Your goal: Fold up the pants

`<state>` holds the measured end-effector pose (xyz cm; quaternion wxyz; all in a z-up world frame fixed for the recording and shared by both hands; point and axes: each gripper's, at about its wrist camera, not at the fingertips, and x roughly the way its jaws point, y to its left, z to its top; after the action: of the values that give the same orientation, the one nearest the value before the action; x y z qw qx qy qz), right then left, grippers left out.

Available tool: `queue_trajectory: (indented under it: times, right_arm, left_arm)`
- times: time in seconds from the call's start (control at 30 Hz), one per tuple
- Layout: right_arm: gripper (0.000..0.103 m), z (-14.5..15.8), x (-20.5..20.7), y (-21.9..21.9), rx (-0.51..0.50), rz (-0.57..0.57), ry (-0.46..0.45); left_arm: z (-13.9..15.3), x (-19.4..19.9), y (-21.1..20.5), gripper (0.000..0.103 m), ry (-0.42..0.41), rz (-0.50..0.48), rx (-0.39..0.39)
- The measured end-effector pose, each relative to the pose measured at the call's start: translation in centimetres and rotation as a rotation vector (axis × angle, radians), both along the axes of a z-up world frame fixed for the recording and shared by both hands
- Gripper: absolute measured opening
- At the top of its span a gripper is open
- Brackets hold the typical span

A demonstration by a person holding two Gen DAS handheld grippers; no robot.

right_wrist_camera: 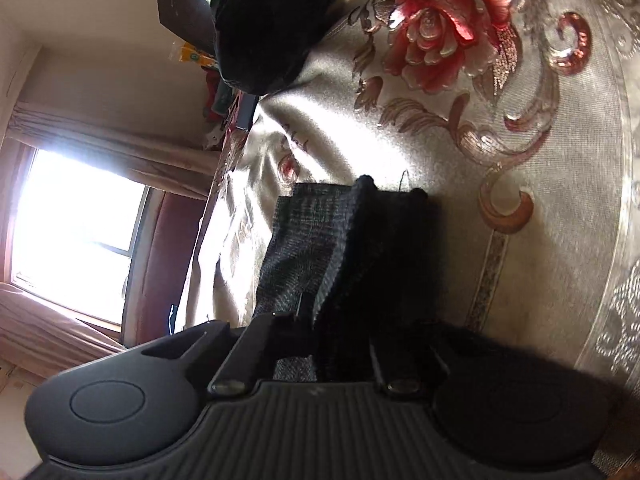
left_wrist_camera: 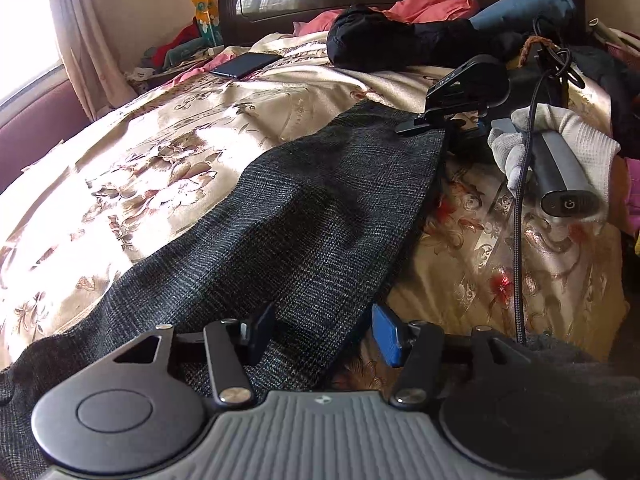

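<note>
Your left claw [left_wrist_camera: 320,334] stands partly open, its two fingers straddling the near edge of the pants [left_wrist_camera: 288,216] without pressing on them. The pants, one dark grey woven pair, lie stretched across the bed [left_wrist_camera: 160,120]. At their far end your right claw [left_wrist_camera: 416,124] is clamped on the fabric; in its own view the pants [right_wrist_camera: 320,248] bunch between the fingers, which are in shadow and hard to make out. A gloved hand [left_wrist_camera: 560,148] holds that claw's handle. Beyond lie one phone [left_wrist_camera: 246,65], a black bundle [left_wrist_camera: 372,44] and pink clothes [left_wrist_camera: 432,4], partly hidden.
</note>
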<state>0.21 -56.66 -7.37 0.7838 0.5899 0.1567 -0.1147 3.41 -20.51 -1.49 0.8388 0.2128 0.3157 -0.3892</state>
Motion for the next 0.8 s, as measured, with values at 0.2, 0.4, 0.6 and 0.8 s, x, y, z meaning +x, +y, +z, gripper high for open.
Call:
queue_trajectory:
  times: [0.2, 0.4, 0.6, 0.8]
  right_arm:
    - [0.007, 3.6, -2.8, -0.7, 0.017, -0.053, -0.131]
    - [0.007, 4.8, -3.8, -1.6, -0.036, -0.090, -0.023]
    - [0.007, 10.4, -0.8, 3.8, -0.199, 0.071, -0.067]
    - [0.007, 15.8, 5.0, 14.3, -0.350, 0.327, -0.118]
  left_arm:
    - [0.3, -0.2, -1.6, 0.066, 0.021, -0.027, -0.036]
    - [-0.4, -0.1, -4.3, 0.072, 0.097, -0.077, -0.080]
    - [1.7, 0.5, 0.3, 0.072, 0.116, 0.000, -0.150]
    - [4.5, 1.2, 9.3, 0.072, 0.013, 0.187, -0.185]
